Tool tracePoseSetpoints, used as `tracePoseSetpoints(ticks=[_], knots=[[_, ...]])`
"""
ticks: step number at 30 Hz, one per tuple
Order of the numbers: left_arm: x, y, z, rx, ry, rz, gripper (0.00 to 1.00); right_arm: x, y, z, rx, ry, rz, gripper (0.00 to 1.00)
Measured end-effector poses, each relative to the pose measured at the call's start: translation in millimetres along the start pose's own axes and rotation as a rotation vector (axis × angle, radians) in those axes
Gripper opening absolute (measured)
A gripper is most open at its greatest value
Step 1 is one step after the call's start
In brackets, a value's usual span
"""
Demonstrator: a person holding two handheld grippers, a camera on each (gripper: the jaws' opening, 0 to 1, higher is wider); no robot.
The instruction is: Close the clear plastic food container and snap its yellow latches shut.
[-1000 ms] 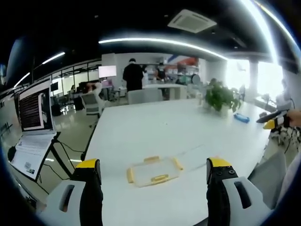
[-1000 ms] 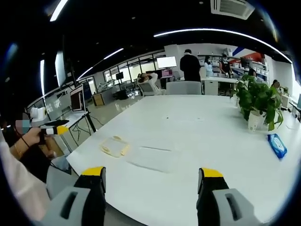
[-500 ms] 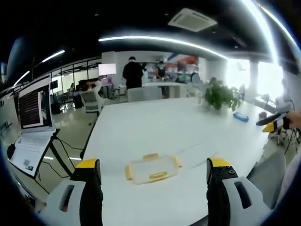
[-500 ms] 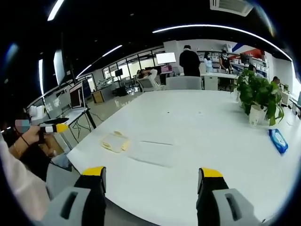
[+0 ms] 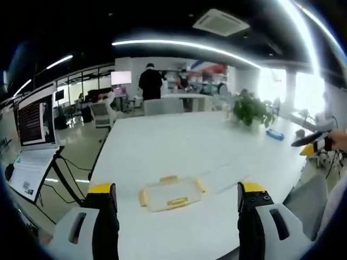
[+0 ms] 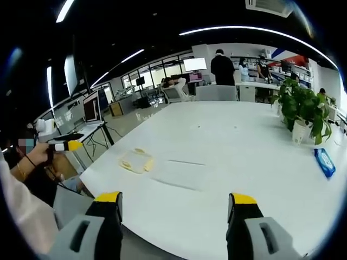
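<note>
- Looking along our left claw [image 5: 172, 196] in the left gripper view, we are seeing its two yellow-tipped jaws standing spread wide apart, pinching nothing.
- We are holding that claw above the near edge of the long white desk [image 5: 179, 141], and the clear plastic food container with yellow latches [image 5: 168, 193] is lying flat on the desk between the two jaws as seen, ahead of them and untouched.
- Its yellow latches [image 5: 177, 202] are sticking out from the sides; we cannot tell whether any is snapped down.
- A flat clear plastic sheet-like piece [image 5: 230, 174] is lying on the desk just to the right of the container; whether it is the lid we cannot tell.
- In the right gripper view our right claw [image 6: 174, 205] is likewise spread open and empty, hovering at the desk's near edge.
- There the container [image 6: 136, 161] is sitting to the left near the desk's edge, well apart from the jaws.
- A green potted plant in a white pot [image 6: 301, 111] and a blue flat packet [image 6: 325, 162] are resting on the far right of the desk.
- A hand at the left is holding the other claw, well clear of the desk.
- An open laptop on a stand [image 5: 32, 138] is standing left of the desk.
</note>
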State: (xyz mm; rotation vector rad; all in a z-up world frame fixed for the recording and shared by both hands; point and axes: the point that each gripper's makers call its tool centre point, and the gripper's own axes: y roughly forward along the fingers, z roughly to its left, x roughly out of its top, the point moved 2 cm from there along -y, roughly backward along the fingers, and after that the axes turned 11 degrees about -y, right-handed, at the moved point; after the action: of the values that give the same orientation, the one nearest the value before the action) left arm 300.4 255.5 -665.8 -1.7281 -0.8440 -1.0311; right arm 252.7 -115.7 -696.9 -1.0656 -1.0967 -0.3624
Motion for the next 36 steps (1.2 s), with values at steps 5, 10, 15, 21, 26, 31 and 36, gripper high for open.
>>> tracePoseSetpoints(ticks=[5,10,15,21,26,31,36], knots=[[-1.1,3.0,-2.0,-0.011,0.009,0.011,0.9,-0.1,4.7,0.6,0.012,-0.005,0.005,0.8],[-2.9,5.0,0.5,-0.012,0.014,0.026,0.9,2.2,11.1,2.1,0.025,-0.003,0.007,0.8],[-5.0,8.9,5.5,-0.006,0.013,0.039,0.9,4.0,18.0,4.0,0.044,-0.016,0.017,0.79],[-4.3,14.0,12.3,0.001,0.018,0.045,0.9,6.0,24.6,2.0,0.053,-0.027,0.031,0.79],[-11.1,19.4,16.4,-0.004,0.019,0.08,0.88,6.1,31.4,2.1,0.056,-0.038,0.038,0.78],[-22.4,27.5,21.1,-0.02,-0.003,0.116,0.87,3.7,39.4,6.2,0.07,-0.035,0.053,0.78],[-27.6,33.1,21.8,-0.022,-0.012,0.132,0.87,5.5,48.3,11.0,0.088,-0.039,0.062,0.78]])
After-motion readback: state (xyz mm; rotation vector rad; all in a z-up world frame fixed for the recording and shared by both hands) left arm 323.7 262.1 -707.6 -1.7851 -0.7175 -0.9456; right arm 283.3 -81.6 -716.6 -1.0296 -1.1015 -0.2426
